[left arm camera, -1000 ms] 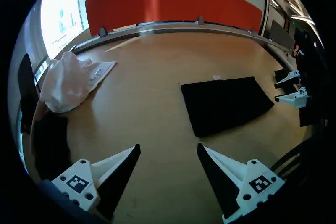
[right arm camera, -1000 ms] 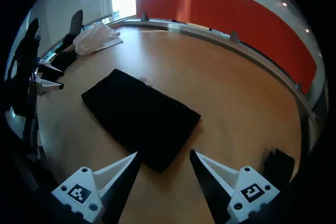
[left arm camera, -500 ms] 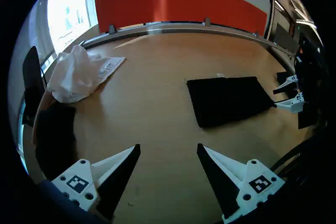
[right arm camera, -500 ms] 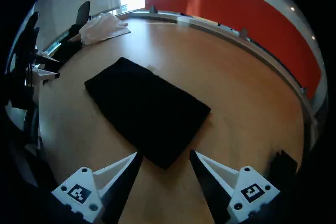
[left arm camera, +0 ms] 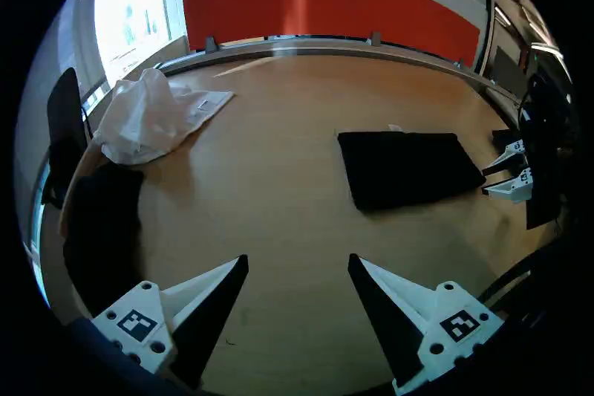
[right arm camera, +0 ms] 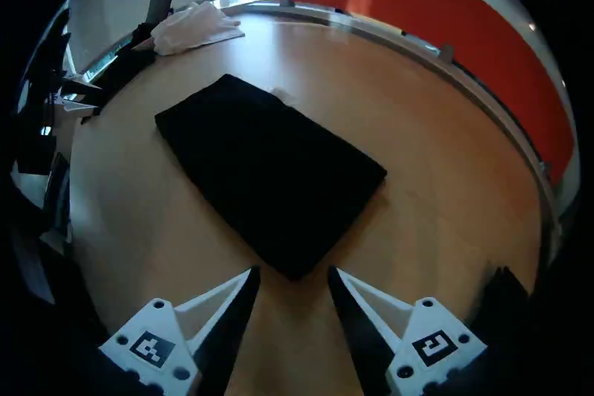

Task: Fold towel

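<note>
Right tongs [right arm camera: 293, 271] hang open and empty, tips just short of the near corner of the black towel [right arm camera: 271, 166], which lies flat on the wooden tabletop [right arm camera: 445, 173]. Left tongs [left arm camera: 297, 258] gape wider, empty too, well apart from the towel and aimed at bare wood. It looks like the reach before a grasp. Next, I'd judge, the right pair must close on that corner while the left comes across to a second one.
</note>
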{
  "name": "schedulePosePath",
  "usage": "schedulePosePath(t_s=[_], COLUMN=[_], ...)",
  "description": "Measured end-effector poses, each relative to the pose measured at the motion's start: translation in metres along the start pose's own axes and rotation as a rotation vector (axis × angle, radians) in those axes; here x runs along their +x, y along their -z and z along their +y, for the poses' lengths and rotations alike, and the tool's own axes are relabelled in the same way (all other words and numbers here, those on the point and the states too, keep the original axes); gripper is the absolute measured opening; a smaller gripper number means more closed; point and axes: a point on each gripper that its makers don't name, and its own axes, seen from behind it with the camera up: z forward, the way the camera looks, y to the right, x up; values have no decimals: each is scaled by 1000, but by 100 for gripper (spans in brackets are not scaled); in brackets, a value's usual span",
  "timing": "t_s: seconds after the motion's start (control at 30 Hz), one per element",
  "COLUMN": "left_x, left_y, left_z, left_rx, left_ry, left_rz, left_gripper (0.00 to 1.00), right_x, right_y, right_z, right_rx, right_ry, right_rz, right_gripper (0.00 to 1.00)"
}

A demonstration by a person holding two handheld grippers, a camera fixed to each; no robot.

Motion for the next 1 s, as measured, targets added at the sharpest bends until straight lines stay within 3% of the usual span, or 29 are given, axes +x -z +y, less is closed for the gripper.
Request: schedulePosePath(t_s=[0.4,0.6,0.73,1.0], left_x=[-3,-5,-6,-4], left_y=[4,6,6,7], left_z=[-2,-4,-5,-9], left_rx=[10,15,18,22], left_ry=[15,16,18,28], left_rz=[3,0,-1,7], left_gripper=[100,100,100,100], right_x=[-5,-2,0,6], right_y=[1,0,0,2], right_z=[5,2,3,4], right_rx=[8,25,24,13], right_ry=[14,18,23,27], right_rz=[-27,-24,-22,-7], right_gripper=[32,24,8,3])
